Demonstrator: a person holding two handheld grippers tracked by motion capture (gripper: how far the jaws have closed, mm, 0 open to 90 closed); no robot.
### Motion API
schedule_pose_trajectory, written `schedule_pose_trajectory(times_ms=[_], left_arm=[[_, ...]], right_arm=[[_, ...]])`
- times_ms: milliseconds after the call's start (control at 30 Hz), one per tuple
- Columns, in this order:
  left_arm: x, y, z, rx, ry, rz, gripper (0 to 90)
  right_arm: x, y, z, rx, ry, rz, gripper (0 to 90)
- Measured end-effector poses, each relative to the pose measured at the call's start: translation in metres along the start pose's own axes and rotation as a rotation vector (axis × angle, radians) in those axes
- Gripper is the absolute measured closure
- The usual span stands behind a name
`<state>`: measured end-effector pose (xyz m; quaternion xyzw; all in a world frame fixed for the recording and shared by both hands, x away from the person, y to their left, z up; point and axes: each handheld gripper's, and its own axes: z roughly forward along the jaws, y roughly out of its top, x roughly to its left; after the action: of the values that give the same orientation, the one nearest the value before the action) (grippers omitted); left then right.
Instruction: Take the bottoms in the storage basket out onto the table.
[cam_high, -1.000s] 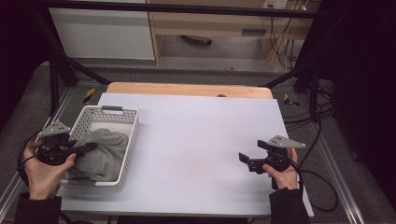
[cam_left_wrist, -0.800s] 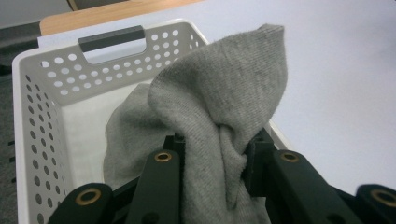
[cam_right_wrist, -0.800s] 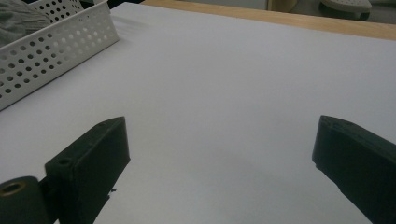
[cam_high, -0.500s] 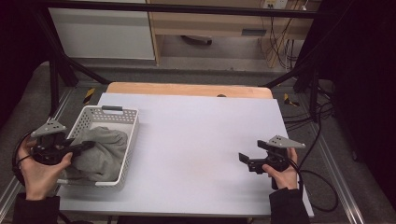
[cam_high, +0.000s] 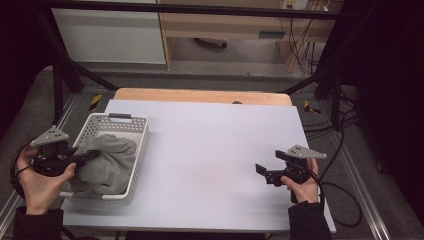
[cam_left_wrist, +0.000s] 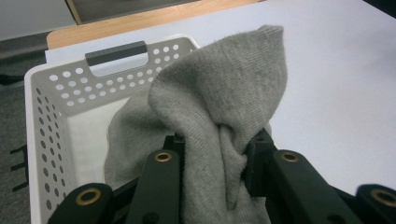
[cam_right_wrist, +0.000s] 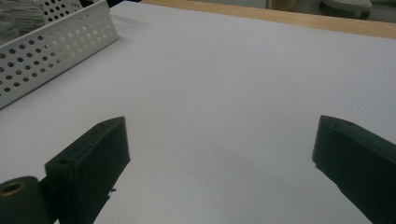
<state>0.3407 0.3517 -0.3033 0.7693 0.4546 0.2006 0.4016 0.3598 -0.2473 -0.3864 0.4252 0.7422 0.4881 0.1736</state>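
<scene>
A grey knitted cloth (cam_high: 107, 162) lies in a white perforated basket (cam_high: 136, 150) at the table's left side. My left gripper (cam_high: 92, 156) is shut on a raised fold of the cloth (cam_left_wrist: 219, 116), which bunches up between the two black jaws above the basket (cam_left_wrist: 51, 116). At the table's right front, my right gripper (cam_high: 260, 170) stands open over the bare white surface, with nothing between its jaws. In the right gripper view the basket (cam_right_wrist: 56, 46) sits far off at the upper left, beyond my right gripper (cam_right_wrist: 219, 140).
The white table top (cam_high: 215, 145) has a wooden strip (cam_high: 200, 95) along its far edge. Black frame legs and cables (cam_high: 345, 140) run beside the right edge. A cabinet (cam_high: 110, 35) stands behind the table.
My left gripper has drawn back toward the left and lifted a little, pulling the cloth up with it. The right gripper has stayed in place.
</scene>
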Motion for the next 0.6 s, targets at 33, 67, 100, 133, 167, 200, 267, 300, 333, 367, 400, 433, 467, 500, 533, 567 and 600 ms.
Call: schedule_pose_trajectory(times_ms=[33,67,100,133,167,200,267,300,333,367,400,433,467,500,533,567,600], left_arm=[[-0.0004,0.0003,-0.0005,-0.002,0.000,0.001,72.2],[-0.0007,0.0006,-0.0009,0.000,-0.001,0.003,72.3],[-0.0011,0.0008,-0.0011,-0.002,-0.002,0.003,72.3],[-0.0015,0.0010,-0.0015,-0.003,-0.002,0.004,72.2],[-0.0016,0.0013,-0.0022,-0.004,-0.002,0.003,72.2],[-0.0018,0.0013,-0.0027,-0.007,-0.002,0.003,72.2],[-0.0023,0.0017,-0.0045,-0.013,0.000,0.005,72.2],[-0.0027,0.0019,-0.0050,-0.016,0.001,0.004,72.2],[-0.0028,0.0023,-0.0058,-0.015,-0.001,0.008,72.2],[-0.0034,0.0026,-0.0063,-0.017,-0.001,0.006,72.3],[-0.0036,0.0029,-0.0068,-0.016,0.000,0.011,72.2],[-0.0042,0.0033,-0.0073,-0.019,-0.002,0.012,72.2],[-0.0046,0.0038,-0.0078,-0.020,-0.003,0.014,72.2],[-0.0049,0.0040,-0.0081,-0.021,-0.003,0.014,72.3],[-0.0053,0.0043,-0.0085,-0.022,-0.004,0.014,72.3],[-0.0056,0.0045,-0.0090,-0.023,-0.005,0.015,72.3],[-0.0060,0.0046,-0.0096,-0.027,-0.004,0.015,72.2]], right_arm=[[0.0000,0.0000,0.0000,0.000,0.000,0.000,4.2],[0.0000,0.0000,0.0000,0.000,0.000,0.000,4.2],[0.0000,0.0000,0.0000,0.002,0.000,-0.001,4.1],[0.0001,-0.0001,0.0002,0.003,0.001,0.000,4.2],[0.0003,-0.0002,0.0006,0.003,0.001,0.001,4.2],[0.0001,-0.0003,0.0007,0.007,0.001,-0.003,4.2],[0.0004,-0.0004,0.0012,0.005,0.002,-0.002,4.2],[0.0003,-0.0004,0.0011,0.006,0.001,-0.001,4.2],[0.0004,-0.0004,0.0011,0.005,-0.001,0.000,4.2],[0.0003,-0.0005,0.0011,0.005,-0.001,-0.001,4.2],[0.0003,-0.0005,0.0010,0.005,0.000,-0.002,4.2],[0.0004,-0.0004,0.0010,0.004,0.000,-0.001,4.2],[0.0002,-0.0004,0.0010,0.005,-0.001,-0.003,4.2],[0.0004,-0.0004,0.0011,0.005,-0.001,-0.001,4.2],[0.0004,-0.0005,0.0012,0.006,-0.001,-0.001,4.2],[0.0005,-0.0006,0.0012,0.007,-0.002,0.000,4.2],[0.0005,-0.0006,0.0012,0.007,-0.002,0.000,4.2]])
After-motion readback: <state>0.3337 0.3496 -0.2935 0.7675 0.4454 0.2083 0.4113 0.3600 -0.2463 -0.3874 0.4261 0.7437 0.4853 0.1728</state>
